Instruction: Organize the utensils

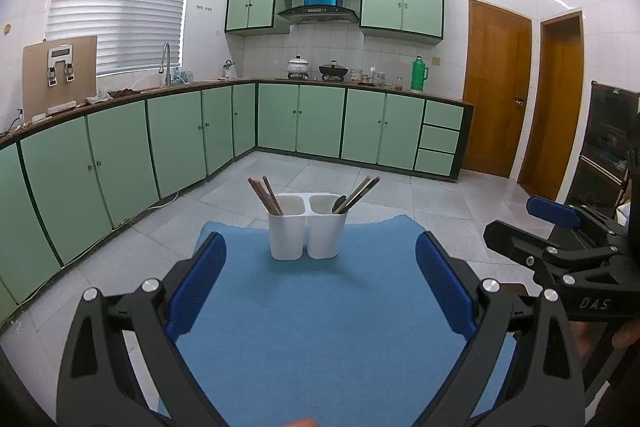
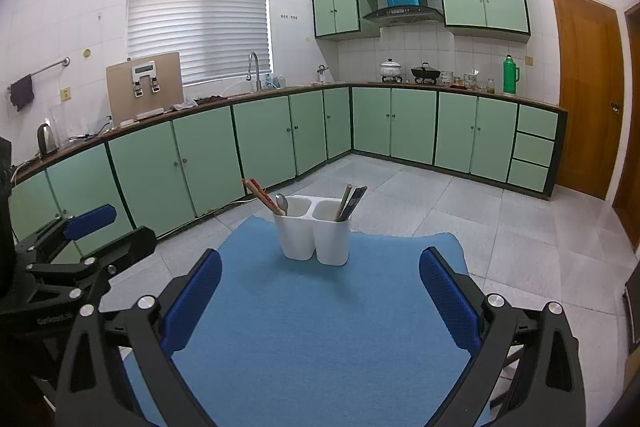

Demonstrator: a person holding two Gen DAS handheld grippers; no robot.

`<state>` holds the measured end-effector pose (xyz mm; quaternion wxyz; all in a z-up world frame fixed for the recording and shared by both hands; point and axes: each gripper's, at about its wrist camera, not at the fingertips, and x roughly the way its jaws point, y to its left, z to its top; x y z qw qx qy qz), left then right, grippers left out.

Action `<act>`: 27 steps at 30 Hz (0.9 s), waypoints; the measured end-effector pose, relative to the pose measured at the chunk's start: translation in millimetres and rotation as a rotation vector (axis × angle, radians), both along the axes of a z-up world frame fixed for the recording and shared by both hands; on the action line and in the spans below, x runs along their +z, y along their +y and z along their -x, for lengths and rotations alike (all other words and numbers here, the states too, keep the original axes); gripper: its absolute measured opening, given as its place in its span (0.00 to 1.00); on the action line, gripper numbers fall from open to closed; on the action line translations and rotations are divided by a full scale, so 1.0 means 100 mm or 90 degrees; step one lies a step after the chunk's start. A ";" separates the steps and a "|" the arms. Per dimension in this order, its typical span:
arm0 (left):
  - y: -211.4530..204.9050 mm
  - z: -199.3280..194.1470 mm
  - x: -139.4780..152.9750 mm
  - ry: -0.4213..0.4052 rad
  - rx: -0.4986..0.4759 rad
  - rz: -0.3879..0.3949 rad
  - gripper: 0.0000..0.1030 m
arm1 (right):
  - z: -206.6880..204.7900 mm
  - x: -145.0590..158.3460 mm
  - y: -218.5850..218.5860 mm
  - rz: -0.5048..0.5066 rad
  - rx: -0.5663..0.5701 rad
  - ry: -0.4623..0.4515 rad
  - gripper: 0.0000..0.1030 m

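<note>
- Two white cups (image 1: 306,229), joined, were seen ahead of both grippers on the blue mat (image 1: 320,327).
- Reddish chopsticks (image 1: 264,195) leaned left; dark chopsticks (image 1: 360,193) leaned right; one spoon (image 2: 282,203) was counted.
- The left gripper (image 1: 316,285) and right gripper (image 2: 320,293) were held wide, empty.

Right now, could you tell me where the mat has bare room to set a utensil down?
The mat is bare between the holder and both open grippers: left, right. Crowded only at the far edge, where the holder carries chopsticks and a spoon.
</note>
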<state>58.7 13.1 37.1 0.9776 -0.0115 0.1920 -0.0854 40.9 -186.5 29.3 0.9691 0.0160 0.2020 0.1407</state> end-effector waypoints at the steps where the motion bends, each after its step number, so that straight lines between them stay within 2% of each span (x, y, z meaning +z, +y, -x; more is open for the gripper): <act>1: 0.00 0.00 0.00 0.000 0.000 0.000 0.90 | 0.00 0.00 0.00 0.000 0.000 -0.001 0.94; 27: 0.03 0.05 0.02 -0.009 0.005 -0.001 0.90 | 0.05 0.05 0.03 0.006 0.002 -0.017 0.94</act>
